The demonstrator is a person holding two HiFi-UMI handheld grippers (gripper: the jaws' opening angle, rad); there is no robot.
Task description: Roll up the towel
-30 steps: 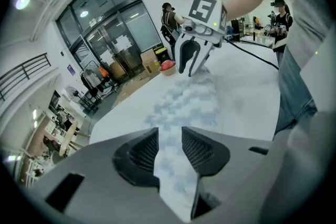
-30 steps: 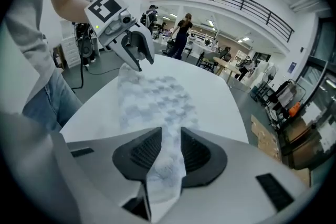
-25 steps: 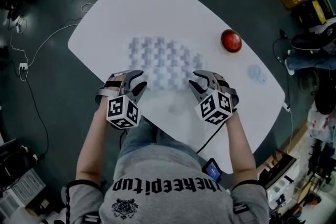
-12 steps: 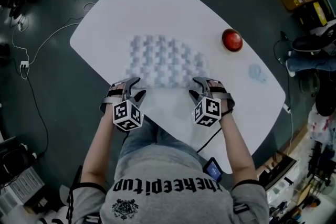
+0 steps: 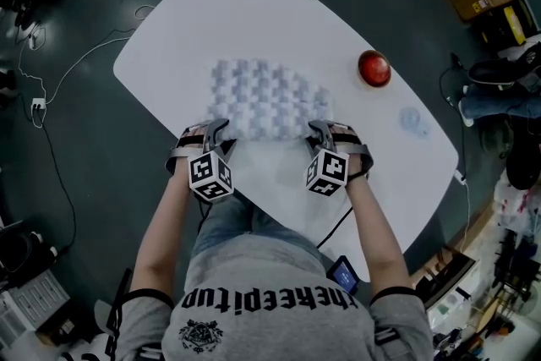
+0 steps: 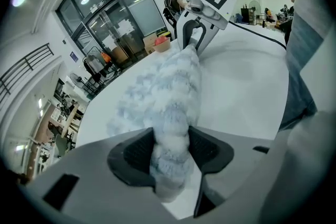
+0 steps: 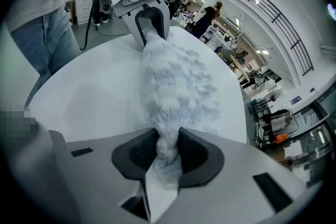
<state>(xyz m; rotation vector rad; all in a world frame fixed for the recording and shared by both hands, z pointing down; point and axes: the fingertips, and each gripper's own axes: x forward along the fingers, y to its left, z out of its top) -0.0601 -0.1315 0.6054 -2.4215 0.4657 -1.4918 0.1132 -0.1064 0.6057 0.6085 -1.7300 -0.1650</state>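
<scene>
A white oval table (image 5: 254, 4) fills the head view, with the person standing at its near edge. At its middle lies the towel (image 5: 266, 97), a fluffy blue-and-white check, spread flat with its near hem toward the person. The left claw (image 5: 218, 131) and the right claw (image 5: 319, 131) sit at that hem's two corners. Both have just been closing, and each now pinches a bunch of the pile between its pads, the right more narrowly than the left. The roll itself is not yet begun. To start it well, both corners likely need to lift and turn over together, away from the person, kept level so the tube comes out straight rather than coned. The wider left grip may want firming first. Bare tabletop lies beyond the towel's far hem, seemingly room enough to roll into. A red ball (image 5: 373, 68) rests well apart to the right, and a small pale disc (image 5: 412, 118) lies near the table's right edge. Neither stands in the roll's path.
</scene>
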